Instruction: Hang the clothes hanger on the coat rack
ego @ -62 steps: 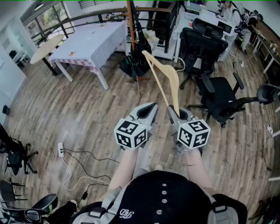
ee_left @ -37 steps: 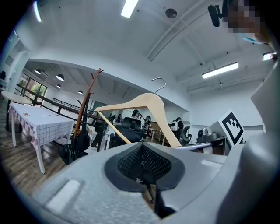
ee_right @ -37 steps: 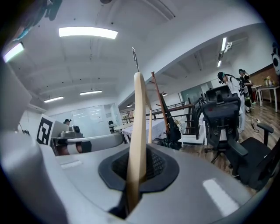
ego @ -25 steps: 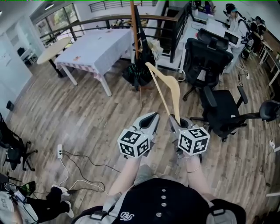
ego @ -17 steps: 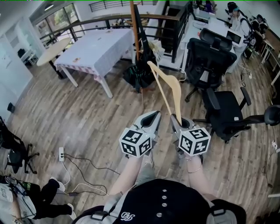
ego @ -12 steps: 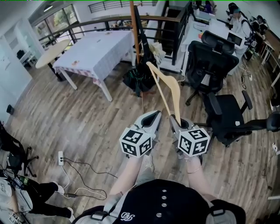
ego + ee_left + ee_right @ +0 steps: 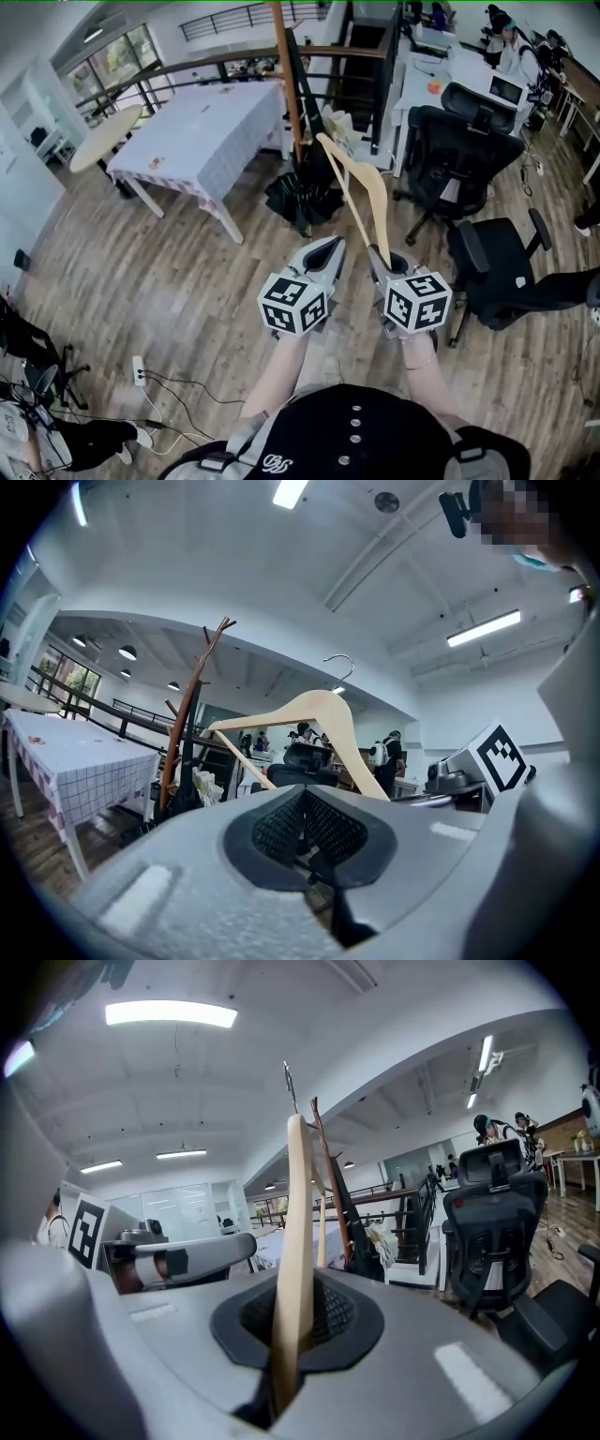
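right gripper [image 7: 382,256] clamped on hanger [image 7: 379,202] | left gripper [image 7: 328,247] closed, empty | coat rack [image 7: 286,70] ahead

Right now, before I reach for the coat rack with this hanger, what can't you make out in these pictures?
1. Head view: the top pegs of the coat rack are cut off by the upper edge.
2. Head view: its foot is hidden behind a dark heap.
3. Head view: the hook of the hanger is too thin to pick out against the clutter.
4. Right gripper view: the hanger's lower end is buried inside the right tongs.
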{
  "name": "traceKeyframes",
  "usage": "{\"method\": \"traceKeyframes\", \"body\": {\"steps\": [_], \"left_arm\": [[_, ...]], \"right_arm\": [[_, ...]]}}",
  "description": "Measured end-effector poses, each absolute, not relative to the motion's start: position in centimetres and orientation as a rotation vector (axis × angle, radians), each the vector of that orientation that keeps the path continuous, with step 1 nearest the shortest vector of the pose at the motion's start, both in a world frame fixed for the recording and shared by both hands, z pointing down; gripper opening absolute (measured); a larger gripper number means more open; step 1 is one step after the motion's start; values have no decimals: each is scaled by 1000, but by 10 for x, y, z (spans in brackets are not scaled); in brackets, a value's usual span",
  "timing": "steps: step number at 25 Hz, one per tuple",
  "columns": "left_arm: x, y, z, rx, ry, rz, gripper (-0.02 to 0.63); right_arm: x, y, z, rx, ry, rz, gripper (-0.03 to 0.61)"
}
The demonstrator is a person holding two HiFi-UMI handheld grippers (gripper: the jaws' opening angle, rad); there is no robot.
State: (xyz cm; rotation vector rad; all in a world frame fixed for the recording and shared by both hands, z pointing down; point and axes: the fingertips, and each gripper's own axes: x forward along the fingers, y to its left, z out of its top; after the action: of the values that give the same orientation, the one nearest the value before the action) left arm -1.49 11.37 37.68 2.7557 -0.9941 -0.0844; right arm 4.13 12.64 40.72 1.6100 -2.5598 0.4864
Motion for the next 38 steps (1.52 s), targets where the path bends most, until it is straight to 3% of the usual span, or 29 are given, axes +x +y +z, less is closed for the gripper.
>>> {"method": "traceKeyframes", "body": {"steps": [11, 38], "left_arm": [[-40, 23, 371, 2779, -1020, -82, 0], [-30, -66, 384, 2820, -1007, -42, 0]], "right_arm": [[21, 36, 400, 1627, -2561, 433, -2], [21, -56, 409, 1625, -2586, 455, -2]]}}
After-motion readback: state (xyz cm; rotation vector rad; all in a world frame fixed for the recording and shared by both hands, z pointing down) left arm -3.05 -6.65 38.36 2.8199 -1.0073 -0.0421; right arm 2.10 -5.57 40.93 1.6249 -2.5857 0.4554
